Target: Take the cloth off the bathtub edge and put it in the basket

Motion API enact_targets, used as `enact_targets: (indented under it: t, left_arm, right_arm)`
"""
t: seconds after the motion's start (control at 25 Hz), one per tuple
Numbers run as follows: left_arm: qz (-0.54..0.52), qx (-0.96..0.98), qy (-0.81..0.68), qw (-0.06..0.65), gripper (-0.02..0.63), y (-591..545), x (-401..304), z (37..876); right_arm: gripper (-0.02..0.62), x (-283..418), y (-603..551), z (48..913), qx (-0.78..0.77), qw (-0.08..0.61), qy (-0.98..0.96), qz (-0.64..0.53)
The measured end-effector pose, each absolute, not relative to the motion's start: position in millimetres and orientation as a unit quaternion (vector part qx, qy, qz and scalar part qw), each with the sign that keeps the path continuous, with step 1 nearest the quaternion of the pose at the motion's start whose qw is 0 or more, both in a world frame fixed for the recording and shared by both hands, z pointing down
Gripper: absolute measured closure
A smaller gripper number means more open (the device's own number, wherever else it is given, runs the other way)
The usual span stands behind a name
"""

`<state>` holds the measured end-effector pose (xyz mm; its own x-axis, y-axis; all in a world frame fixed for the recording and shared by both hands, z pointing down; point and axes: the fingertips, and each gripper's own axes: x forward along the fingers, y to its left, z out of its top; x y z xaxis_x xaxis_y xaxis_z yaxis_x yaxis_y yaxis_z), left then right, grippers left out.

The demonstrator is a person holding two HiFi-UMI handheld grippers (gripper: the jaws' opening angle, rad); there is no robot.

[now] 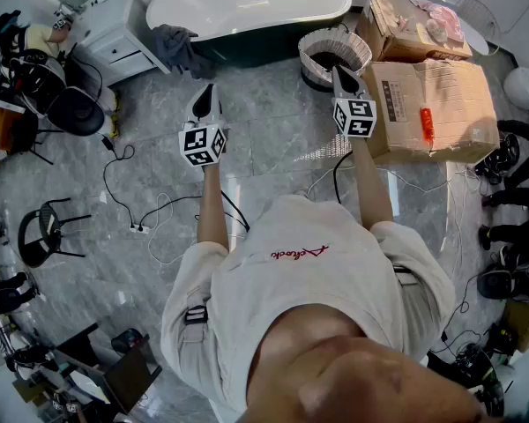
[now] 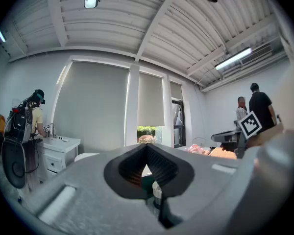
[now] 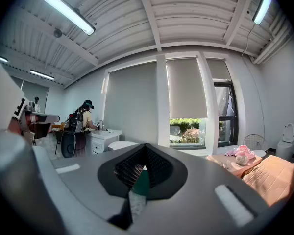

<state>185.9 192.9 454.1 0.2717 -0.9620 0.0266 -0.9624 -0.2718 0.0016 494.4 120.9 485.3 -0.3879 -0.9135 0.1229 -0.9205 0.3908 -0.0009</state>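
A grey cloth hangs over the left end of the white bathtub, which is dark green outside. A white woven basket stands on the floor at the tub's right end. My left gripper is held level over the grey floor, a short way in front of the cloth, shut with nothing in it. My right gripper points at the basket's near rim, also shut and empty. In the left gripper view and the right gripper view the jaws lie closed together; cloth and basket are hidden behind them.
Two cardboard boxes stand right of the basket. A white vanity cabinet with a person at it stands at the left. Cables and a power strip lie on the floor, and a black chair stands further left. Two people stand far right.
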Motion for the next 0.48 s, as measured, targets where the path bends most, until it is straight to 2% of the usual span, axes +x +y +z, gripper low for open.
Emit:
enact_targets:
  t: [0.48]
  left_arm:
    - [0.006, 0.801, -0.598, 0.006, 0.606, 189.9, 185.6, 453.1]
  right_arm:
    - [0.589, 500.1, 125.6, 481.6, 0.565, 0.047, -0.824, 0.02]
